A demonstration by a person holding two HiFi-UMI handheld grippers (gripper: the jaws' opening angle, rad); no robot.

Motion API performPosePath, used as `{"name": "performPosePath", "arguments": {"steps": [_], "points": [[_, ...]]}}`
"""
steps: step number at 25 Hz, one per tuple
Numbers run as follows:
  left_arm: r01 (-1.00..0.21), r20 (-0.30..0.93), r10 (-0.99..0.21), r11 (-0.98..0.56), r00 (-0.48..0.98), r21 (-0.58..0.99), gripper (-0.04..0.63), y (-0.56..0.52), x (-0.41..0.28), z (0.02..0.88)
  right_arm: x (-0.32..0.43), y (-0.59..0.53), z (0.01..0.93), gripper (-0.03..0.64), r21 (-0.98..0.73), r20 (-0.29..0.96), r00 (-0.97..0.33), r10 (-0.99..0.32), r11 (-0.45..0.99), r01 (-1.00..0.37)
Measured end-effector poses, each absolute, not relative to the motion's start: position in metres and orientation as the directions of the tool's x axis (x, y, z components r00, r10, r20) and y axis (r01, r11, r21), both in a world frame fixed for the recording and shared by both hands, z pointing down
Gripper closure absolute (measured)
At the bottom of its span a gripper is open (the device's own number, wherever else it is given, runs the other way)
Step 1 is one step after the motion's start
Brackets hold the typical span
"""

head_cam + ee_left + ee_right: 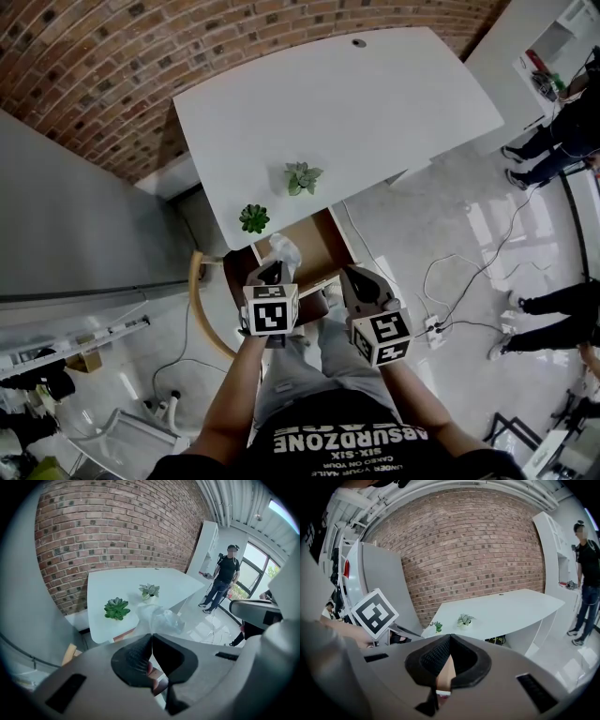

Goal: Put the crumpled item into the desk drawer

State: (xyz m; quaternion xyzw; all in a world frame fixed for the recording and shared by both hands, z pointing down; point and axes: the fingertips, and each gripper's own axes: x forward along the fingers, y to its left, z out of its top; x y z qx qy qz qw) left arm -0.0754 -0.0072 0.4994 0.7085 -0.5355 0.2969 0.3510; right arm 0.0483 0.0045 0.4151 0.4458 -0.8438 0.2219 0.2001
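Observation:
The crumpled item [284,250] is a wad of clear plastic. It sticks out from the tips of my left gripper [272,271], which is shut on it and holds it over the open brown desk drawer [322,241] under the white desk [356,103]. In the left gripper view the crumpled item [160,619] bulges just beyond the left gripper [151,635]. To the right, my right gripper [359,278] hovers at the drawer's front corner, shut with nothing in it. The right gripper view shows the right gripper [449,637] with its jaws together.
Two small potted plants [254,218] [302,177] stand at the desk's near edge. A grey partition [75,225] rises on the left. Cables [455,277] and a power strip [433,328] lie on the floor at right. People [558,131] stand at the far right.

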Motion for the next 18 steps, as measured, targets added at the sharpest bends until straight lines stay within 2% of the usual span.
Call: {"name": "performPosePath", "arguments": {"steps": [18], "points": [[-0.971,0.833,-0.502,-0.162,0.234,0.175,0.586,-0.005,-0.067,0.532,0.049,-0.002,0.435,0.618,-0.223,0.544,-0.55,-0.633,0.522,-0.823]]}}
